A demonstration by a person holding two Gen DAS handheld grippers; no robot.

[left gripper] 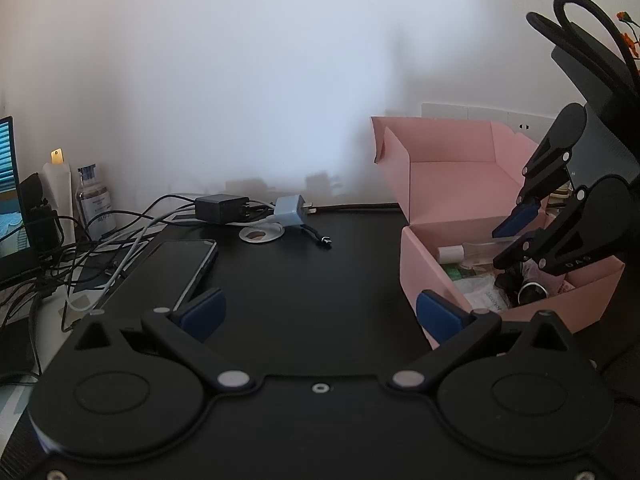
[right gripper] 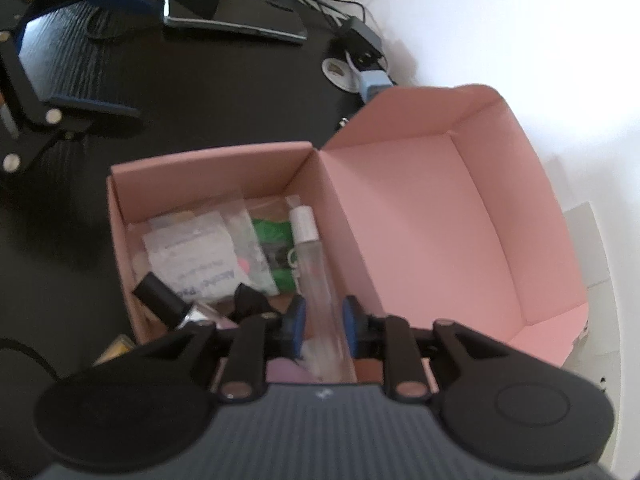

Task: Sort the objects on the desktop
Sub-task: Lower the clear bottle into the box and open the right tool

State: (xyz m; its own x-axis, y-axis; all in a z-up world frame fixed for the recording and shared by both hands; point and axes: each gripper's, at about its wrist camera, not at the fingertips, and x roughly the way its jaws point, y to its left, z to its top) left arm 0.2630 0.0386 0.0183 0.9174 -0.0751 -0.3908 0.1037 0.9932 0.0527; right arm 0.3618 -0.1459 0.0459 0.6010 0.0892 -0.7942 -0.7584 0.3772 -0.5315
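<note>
While the right gripper (right gripper: 323, 322) hangs over the open pink box (right gripper: 200, 168), its blue pads (right gripper: 298, 320) stand on either side of a clear spray bottle (right gripper: 314, 280) with a white cap; the gap between them is narrow and each pad sits right at the bottle's side, so the bottle looks pinched, though blur keeps me from seeing the contact cleanly. That bottle lies lengthwise inside the box, along the wall nearest the raised lid, its cap pointing away from the gripper. Beside it in the box rest a green packet (right gripper: 276, 248), a white alcohol-pad sachet (right gripper: 192, 256) and a small dark bottle (right gripper: 160, 296) tilted in the near corner. Seen from the left wrist view, the box (left gripper: 432, 276) stands on the right part of the black desk (left gripper: 300, 280) with its lid propped up toward the white wall, and the right gripper (left gripper: 508, 240) reaches down into it from above. Over the bare desk the left gripper (left gripper: 320, 316) is held with its jaws spread wide and nothing between them. A black phone (left gripper: 188, 268) lies just ahead of its left finger. Farther back, near the wall, sit a black charger (left gripper: 220, 208), a pale blue plug adapter (left gripper: 290, 210), a white ring-shaped disc (left gripper: 262, 234) and a tangle of cables (left gripper: 100, 248).
</note>
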